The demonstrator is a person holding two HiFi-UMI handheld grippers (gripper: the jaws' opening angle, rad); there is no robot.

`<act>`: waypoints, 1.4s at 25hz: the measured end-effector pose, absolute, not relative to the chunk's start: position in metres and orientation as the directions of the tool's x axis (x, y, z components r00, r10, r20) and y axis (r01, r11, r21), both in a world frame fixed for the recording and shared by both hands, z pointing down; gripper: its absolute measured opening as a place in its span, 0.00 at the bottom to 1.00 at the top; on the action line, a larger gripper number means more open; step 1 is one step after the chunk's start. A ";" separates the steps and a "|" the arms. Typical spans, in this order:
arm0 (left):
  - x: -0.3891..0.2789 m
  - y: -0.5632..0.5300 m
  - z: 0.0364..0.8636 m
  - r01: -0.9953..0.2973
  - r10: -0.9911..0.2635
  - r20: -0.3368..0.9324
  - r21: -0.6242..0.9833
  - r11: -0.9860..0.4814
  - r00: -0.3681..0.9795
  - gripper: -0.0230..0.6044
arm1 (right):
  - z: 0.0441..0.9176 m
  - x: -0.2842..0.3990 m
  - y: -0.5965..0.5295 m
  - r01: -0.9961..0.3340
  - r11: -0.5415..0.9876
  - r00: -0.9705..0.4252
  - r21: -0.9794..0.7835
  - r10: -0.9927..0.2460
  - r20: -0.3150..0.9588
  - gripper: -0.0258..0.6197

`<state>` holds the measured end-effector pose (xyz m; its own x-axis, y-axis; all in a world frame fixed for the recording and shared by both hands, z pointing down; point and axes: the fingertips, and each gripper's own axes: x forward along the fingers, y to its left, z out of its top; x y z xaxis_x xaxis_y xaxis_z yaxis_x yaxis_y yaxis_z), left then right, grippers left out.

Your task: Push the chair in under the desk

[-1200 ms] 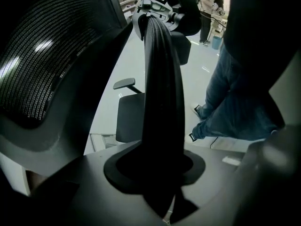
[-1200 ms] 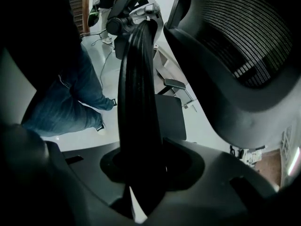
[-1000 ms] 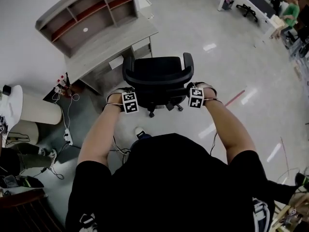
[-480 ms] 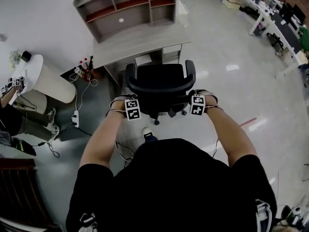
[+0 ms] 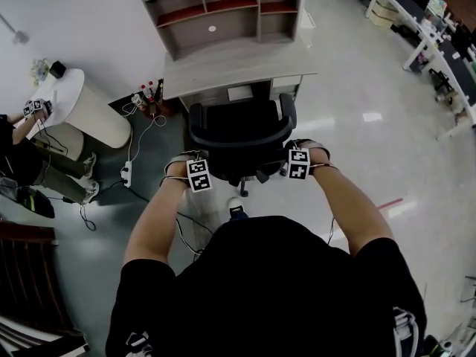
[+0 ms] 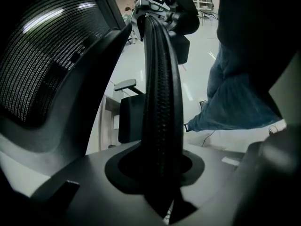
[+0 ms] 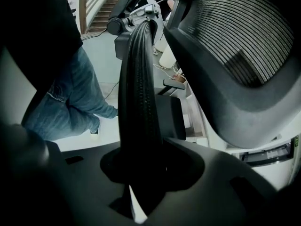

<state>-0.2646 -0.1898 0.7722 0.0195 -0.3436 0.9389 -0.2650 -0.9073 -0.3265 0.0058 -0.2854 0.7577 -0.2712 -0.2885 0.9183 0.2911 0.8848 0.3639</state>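
Chair (image 5: pixel 239 132) position: centre of the head view, directly below the desk (image 5: pixel 223 67) in the frame. The chair's far edge meets the desk's front edge. Whether the seat is under the desktop cannot be told. The backrest faces the person.

Desk position: upper centre of the frame. A shelf (image 5: pixel 223 10) stands on its rear half.

Left gripper (image 5: pixel 196 174): located at the lower left corner of the backrest, pointing steeply down. In the left gripper view, the backrest's black ribbed rim (image 6: pixel 160 79) runs upright through the middle of the frame and passes between the jaws. The jaws have just been closing and now stand narrow, clamped on the rim. The backrest mesh (image 6: pixel 42 65) fills the upper left of that view.

Right gripper (image 5: pixel 299 163): located at the lower right corner of the backrest, also pointing steeply down. In the right gripper view, the same kind of ribbed rim passes between the jaws, which grip it. The mesh fills the upper right of that view.

Surroundings: a white round table (image 5: pixel 82 110) at the upper left of the head view; a power strip (image 5: pixel 126 175) on the floor (image 5: pixel 357 88) below it.
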 end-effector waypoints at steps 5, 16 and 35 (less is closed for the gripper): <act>-0.287 -0.187 0.772 -0.289 -0.354 0.935 -0.336 -0.897 0.012 0.20 | 0.758 -0.019 -0.290 0.320 0.876 -0.277 0.362 -0.278 0.920 0.24; -0.321 -0.206 0.770 -0.309 -0.358 0.934 -0.340 -0.888 0.003 0.19 | 0.757 -0.057 -0.316 0.344 0.866 -0.287 0.364 -0.272 0.919 0.24; -0.354 -0.259 0.770 -0.309 -0.374 0.927 -0.356 -0.882 0.001 0.19 | 0.758 -0.090 -0.369 0.341 0.865 -0.287 0.369 -0.278 0.917 0.24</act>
<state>-0.3540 -0.2591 0.7705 0.0009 -0.3741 0.9274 -0.3086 -0.8822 -0.3556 -0.0899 -0.3691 0.7580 -0.2873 -0.2778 0.9167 0.3411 0.8646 0.3689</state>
